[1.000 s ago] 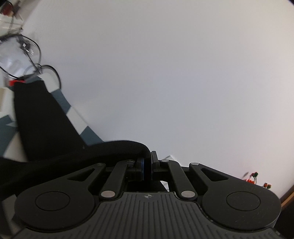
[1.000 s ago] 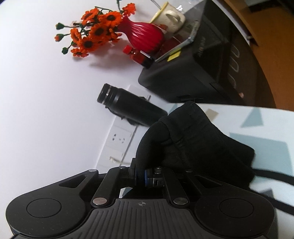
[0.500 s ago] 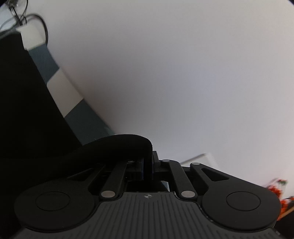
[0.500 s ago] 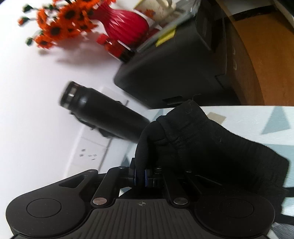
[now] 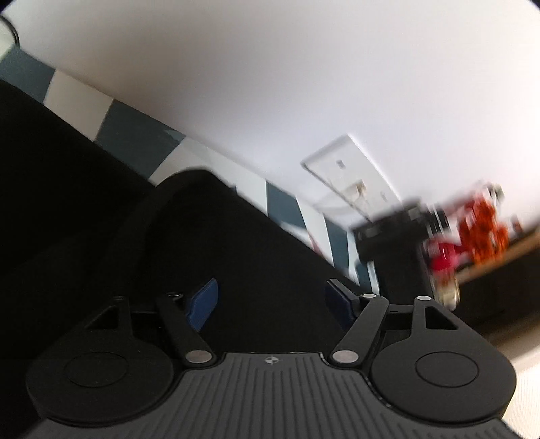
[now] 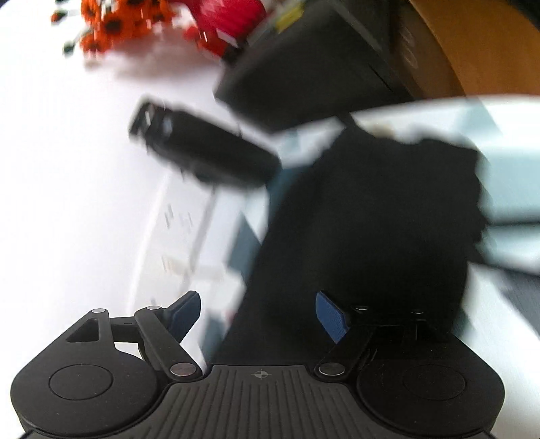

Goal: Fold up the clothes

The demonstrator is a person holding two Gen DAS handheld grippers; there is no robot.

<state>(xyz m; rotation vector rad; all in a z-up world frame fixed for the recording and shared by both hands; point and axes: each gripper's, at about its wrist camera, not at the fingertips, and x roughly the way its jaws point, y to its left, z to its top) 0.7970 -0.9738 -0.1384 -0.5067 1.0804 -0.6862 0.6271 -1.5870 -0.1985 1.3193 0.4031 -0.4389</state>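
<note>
In the left wrist view the left gripper [image 5: 271,299] hangs over the black garment [image 5: 101,219], which lies spread on the table [image 5: 287,206] with its grey and white patterned cover; the fingers [image 5: 202,300] are spreading wide, their blue pads clear of the cloth, so nothing is pinched. Further right, the right gripper [image 6: 258,314] is likewise opening its fingers [image 6: 332,315] above the same dark fabric, whose bunched edge reaches toward a black bottle [image 6: 202,152] lying on its side, a dark box [image 6: 314,60] and a red vase [image 6: 229,13] of orange flowers by the wall. The step looks like letting go of a fold just laid. To do it well, both pairs of fingers should open fully and draw back along the cloth's plane so the pads do not snag and lift the top layer; the right side's rumpled edge probably wants smoothing, with care to stay clear of the bottle.
</note>
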